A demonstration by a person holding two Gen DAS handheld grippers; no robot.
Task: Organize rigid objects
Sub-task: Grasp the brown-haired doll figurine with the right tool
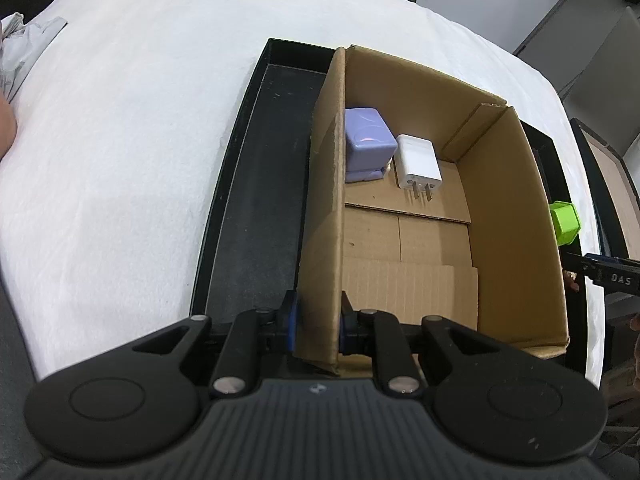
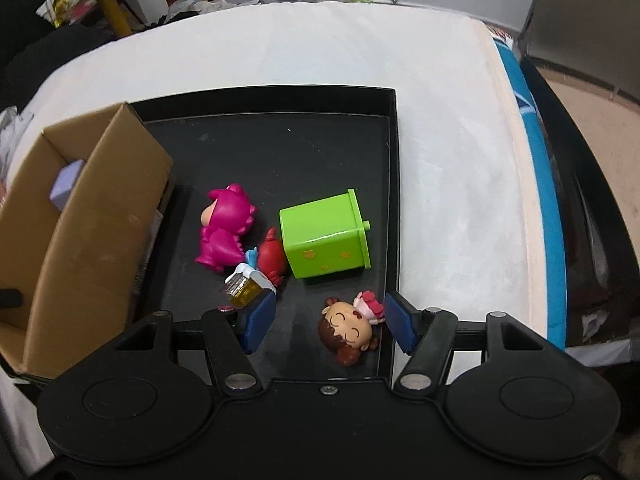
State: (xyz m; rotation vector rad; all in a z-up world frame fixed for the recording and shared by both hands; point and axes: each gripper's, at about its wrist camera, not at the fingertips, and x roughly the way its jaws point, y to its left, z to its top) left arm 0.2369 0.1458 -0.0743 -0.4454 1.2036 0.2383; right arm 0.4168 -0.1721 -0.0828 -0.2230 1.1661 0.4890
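Note:
My left gripper (image 1: 318, 312) is shut on the near left wall of the open cardboard box (image 1: 324, 200), one pad on each side. Inside the box lie a lilac cube (image 1: 368, 144) and a white plug charger (image 1: 419, 162). In the right wrist view my right gripper (image 2: 330, 318) is open and points down over the black tray (image 2: 280, 148). A small brown-haired doll figurine (image 2: 350, 330) lies between its blue pads (image 2: 260, 320), and the pads do not press on it. A green box (image 2: 324, 240), a pink dinosaur figure (image 2: 226, 228), a red figure (image 2: 272, 260) and a yellow clear block (image 2: 246, 294) lie just beyond.
The cardboard box (image 2: 92, 240) stands in the left part of the tray, which rests on a white padded surface (image 2: 440, 160). The tray's raised rim (image 2: 394, 200) runs close to the right pad. Off the right edge is a blue strip, with floor clutter at the back.

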